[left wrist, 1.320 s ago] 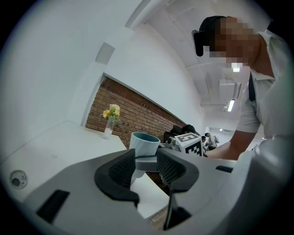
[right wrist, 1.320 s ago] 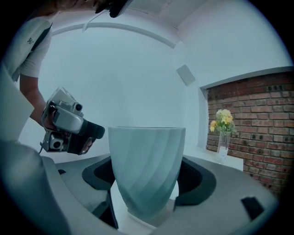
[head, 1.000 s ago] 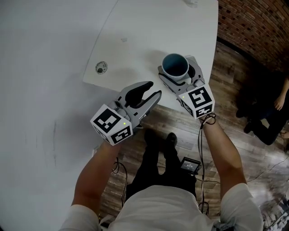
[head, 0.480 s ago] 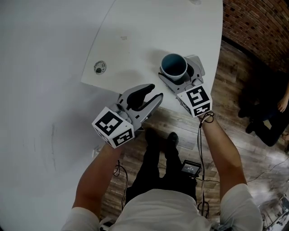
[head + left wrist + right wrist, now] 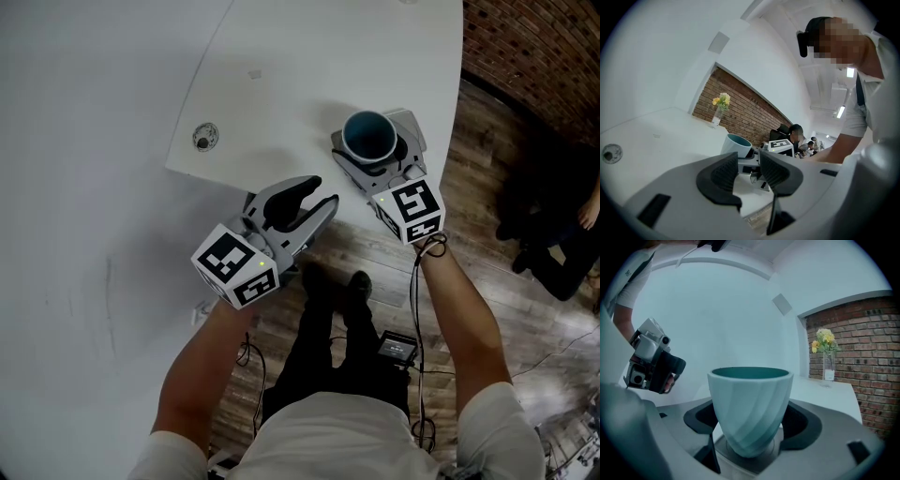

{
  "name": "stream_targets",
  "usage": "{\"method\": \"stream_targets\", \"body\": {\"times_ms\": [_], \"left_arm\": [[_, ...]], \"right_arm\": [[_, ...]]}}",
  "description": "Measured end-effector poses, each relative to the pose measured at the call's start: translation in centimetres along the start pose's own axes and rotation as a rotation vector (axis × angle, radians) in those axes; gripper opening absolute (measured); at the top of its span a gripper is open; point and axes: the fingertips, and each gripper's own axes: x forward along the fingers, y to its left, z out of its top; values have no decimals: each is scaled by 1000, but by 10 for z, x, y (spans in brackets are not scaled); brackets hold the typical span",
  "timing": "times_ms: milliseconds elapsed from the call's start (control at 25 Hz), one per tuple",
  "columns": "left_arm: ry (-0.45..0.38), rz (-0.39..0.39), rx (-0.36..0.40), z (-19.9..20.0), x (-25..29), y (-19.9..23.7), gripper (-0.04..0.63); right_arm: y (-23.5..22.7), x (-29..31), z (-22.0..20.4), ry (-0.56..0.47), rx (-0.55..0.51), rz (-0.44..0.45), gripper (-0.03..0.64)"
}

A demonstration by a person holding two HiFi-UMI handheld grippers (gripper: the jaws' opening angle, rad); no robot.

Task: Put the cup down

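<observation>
A pale teal ribbed cup (image 5: 367,134) stands upright between the jaws of my right gripper (image 5: 373,131), which is shut on it just over the white table (image 5: 281,75) near its front edge. In the right gripper view the cup (image 5: 750,404) fills the space between the dark pads (image 5: 701,420). My left gripper (image 5: 314,192) hangs to the left of the cup at the table's edge, its jaws a little apart with nothing between them. Through that gap in the left gripper view (image 5: 749,171) I see the cup (image 5: 736,144).
A round cable hole (image 5: 203,137) sits in the table left of the grippers. A glass vase of flowers (image 5: 826,357) stands at the table's far end by a brick wall. Wooden floor (image 5: 487,206) lies below, with a small device (image 5: 397,344) and a seated person (image 5: 562,244).
Both grippers have sunk slightly toward the table. The cup stays in the right gripper's grip, and the left jaws are unchanged.
</observation>
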Motion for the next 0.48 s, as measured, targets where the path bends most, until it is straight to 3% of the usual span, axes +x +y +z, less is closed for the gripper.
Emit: {"method": "stream_targets", "body": {"times_ms": [480], "left_arm": [[-15,-5,1,5,-1,-3,144]], "right_arm": [[1,-4,4,-3,48,-29,401]]}}
